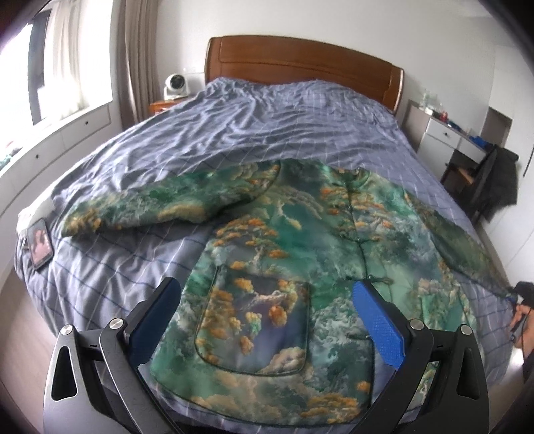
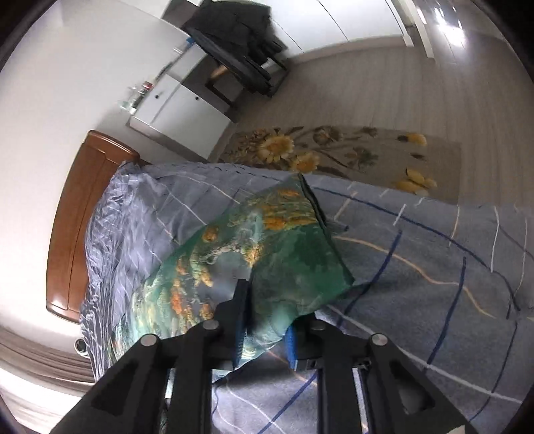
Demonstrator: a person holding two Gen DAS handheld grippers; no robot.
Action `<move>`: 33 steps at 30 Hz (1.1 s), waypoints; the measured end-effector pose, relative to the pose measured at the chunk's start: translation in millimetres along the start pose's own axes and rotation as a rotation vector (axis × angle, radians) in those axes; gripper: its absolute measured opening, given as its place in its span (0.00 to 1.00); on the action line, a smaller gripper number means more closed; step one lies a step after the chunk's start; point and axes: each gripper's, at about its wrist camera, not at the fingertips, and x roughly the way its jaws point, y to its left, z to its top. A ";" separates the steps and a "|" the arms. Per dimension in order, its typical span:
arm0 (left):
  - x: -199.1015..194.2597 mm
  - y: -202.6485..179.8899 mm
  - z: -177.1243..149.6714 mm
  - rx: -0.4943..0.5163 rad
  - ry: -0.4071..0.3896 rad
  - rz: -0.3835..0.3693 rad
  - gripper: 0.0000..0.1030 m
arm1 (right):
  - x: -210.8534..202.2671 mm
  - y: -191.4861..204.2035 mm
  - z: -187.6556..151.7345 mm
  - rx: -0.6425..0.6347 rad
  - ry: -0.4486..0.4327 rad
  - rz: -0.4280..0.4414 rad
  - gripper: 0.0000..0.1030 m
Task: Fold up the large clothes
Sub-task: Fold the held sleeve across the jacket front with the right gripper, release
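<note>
Bed (image 1: 233,127): jacket (image 1: 300,250) below spread left claw (image 1: 267,320); right claw (image 2: 263,320) pinching sleeve (image 2: 267,260).

Blue checked bedspread (image 1: 267,120); wooden headboard (image 1: 300,63), white fan (image 1: 175,85), phone (image 1: 40,243), floral rug (image 2: 333,150)

Daylight thrown in from window (image 1: 66,66), blown out white. Soft shadows, no hard ones. Glare seen on floor (image 2: 447,20) at top right. Heavy fisheye bending, corners vignetted dark. Slight motion blur noted in right wrist view.

White-walled bedroom (image 1: 267,20), wooden headboard (image 1: 300,63), curtained window (image 1: 66,66)
</note>
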 end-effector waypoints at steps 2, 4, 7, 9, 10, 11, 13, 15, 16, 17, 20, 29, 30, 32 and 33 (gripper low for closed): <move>0.7 0.4 -1.6 0.003 0.003 0.007 1.00 | -13.8 9.2 0.6 -0.054 -0.039 0.012 0.13; 2.2 0.2 -2.7 0.000 0.006 0.008 1.00 | -36.8 29.3 -3.4 -0.157 -0.096 0.025 0.12; 4.2 -0.2 -3.9 -0.013 0.011 0.001 1.00 | -71.9 74.1 -18.2 -0.348 -0.188 0.064 0.11; 5.9 -2.0 -4.5 -0.015 0.015 -0.005 1.00 | -93.4 99.4 -31.1 -0.440 -0.232 0.098 0.10; 6.5 -3.5 -4.8 -0.011 0.017 -0.008 1.00 | -103.6 111.7 -37.8 -0.483 -0.250 0.115 0.10; 6.2 -4.9 -5.2 -0.006 0.016 -0.010 1.00 | -115.4 127.3 -47.6 -0.540 -0.274 0.134 0.10; 4.3 -7.9 -6.7 0.008 0.009 -0.011 1.00 | -139.8 160.2 -74.8 -0.677 -0.321 0.183 0.10; 2.6 -9.3 -9.3 0.021 0.003 -0.006 1.00 | -160.4 193.7 -112.0 -0.846 -0.351 0.240 0.10; 2.3 -9.6 -10.5 0.026 0.002 0.000 1.00 | -167.2 205.6 -128.3 -0.912 -0.358 0.260 0.10; 2.8 -9.4 -11.8 0.029 0.005 0.007 1.00 | -173.2 218.5 -151.3 -0.999 -0.360 0.286 0.10; 5.4 -6.4 -15.2 0.021 0.017 0.005 1.00 | -175.9 239.5 -206.1 -1.176 -0.331 0.334 0.10; 16.6 -17.5 -23.8 0.046 0.053 -0.025 1.00 | -139.8 230.3 -333.1 -1.531 -0.155 0.321 0.10; 16.7 -20.0 -24.5 0.057 0.050 -0.020 1.00 | -135.1 224.8 -340.9 -1.545 -0.135 0.314 0.11; 20.1 -23.5 -25.5 0.076 0.053 -0.023 1.00 | -122.6 220.1 -347.2 -1.557 -0.096 0.299 0.15; 23.1 -25.4 -26.0 0.084 0.060 -0.031 1.00 | -119.5 215.6 -348.0 -1.559 -0.068 0.293 0.20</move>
